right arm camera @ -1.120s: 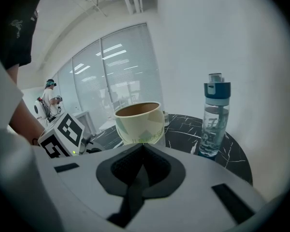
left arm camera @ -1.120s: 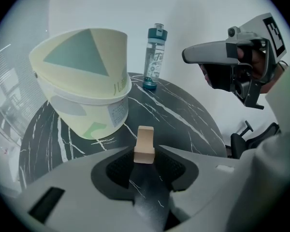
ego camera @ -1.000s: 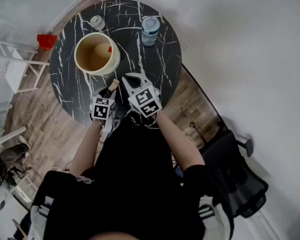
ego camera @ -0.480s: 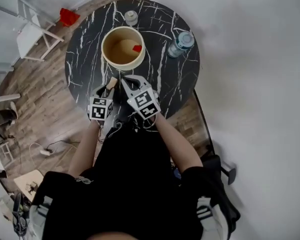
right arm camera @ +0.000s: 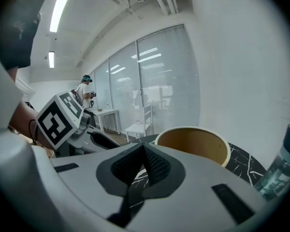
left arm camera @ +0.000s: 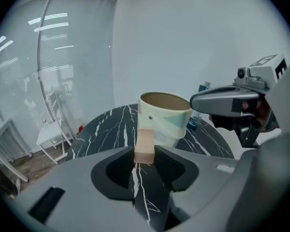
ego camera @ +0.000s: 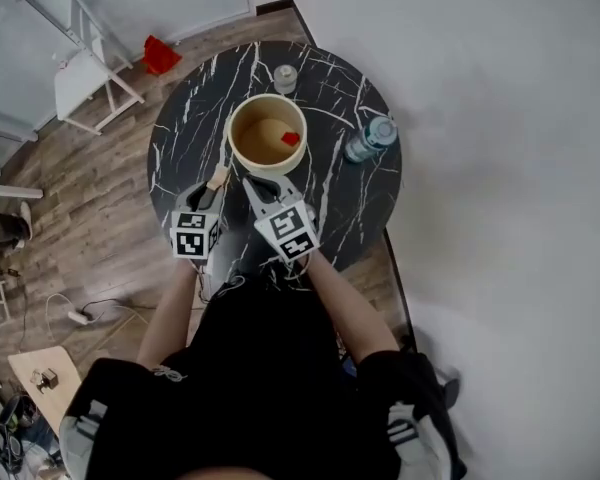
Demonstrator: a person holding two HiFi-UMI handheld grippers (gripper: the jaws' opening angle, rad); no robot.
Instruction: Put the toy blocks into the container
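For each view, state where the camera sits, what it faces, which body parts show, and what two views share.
Head view: on head, facing down at the marble table; both arms show.
Left gripper view: on left claw, facing bucket; jaws grip wooden block.
Right gripper view: on right claw, facing bucket; jaws shut.
Both share the bucket.

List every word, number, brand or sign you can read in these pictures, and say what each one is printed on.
No text here can be read.
Water bottle: its label is too small and blurred to read.
Marker cubes: black-and-white square patterns only, no letters or digits.
Container: a pale coloured band, no lettering visible.
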